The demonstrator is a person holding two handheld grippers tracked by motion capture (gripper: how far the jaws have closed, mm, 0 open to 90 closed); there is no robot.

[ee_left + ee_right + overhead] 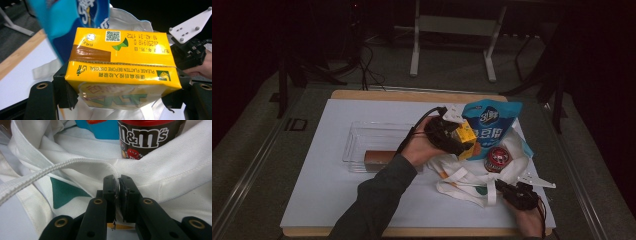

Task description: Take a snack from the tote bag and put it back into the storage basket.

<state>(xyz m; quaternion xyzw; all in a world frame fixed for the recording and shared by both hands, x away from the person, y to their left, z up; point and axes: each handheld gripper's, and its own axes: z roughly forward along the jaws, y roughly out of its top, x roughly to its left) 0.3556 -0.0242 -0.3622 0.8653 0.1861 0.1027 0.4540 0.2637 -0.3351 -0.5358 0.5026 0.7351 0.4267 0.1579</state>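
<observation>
1. My left gripper (pixel 120 100) is clenched on the yellow drink carton (pixel 122 62). In the left gripper view the jaws press its two short ends, so the carton's long axis runs straight across from one jaw to the other.
2. In the high view the carton (pixel 465 136) is held up off the table, just above the mouth of the white tote bag (pixel 462 176). The blue snack pouch (pixel 490 126) stands right behind it, touching or nearly so.
3. My right gripper (pixel 117 185) is pinched shut on the tote's fabric edge near the strap; the jaws meet with cloth between them.
4. High view puts the right gripper (pixel 506 189) at the near right of the bag, well apart from the carton. The left is the nearer hand by far.
5. The M&M's tub (pixel 497 159) sits inside the bag, between the carton and my right gripper. The pouch is in there too.
6. Key relation: the bag opening lies below and slightly toward me from the carton. I judge the drop must go down and toward the near side, clear of the tub.
7. Risk as I read it: carton broadside to the opening may catch the rim unless the right hand keeps it pulled wide.
8. Clear plastic bin (pixel 362 142) with a brown bar (pixel 379 157) sits off to the left.
</observation>
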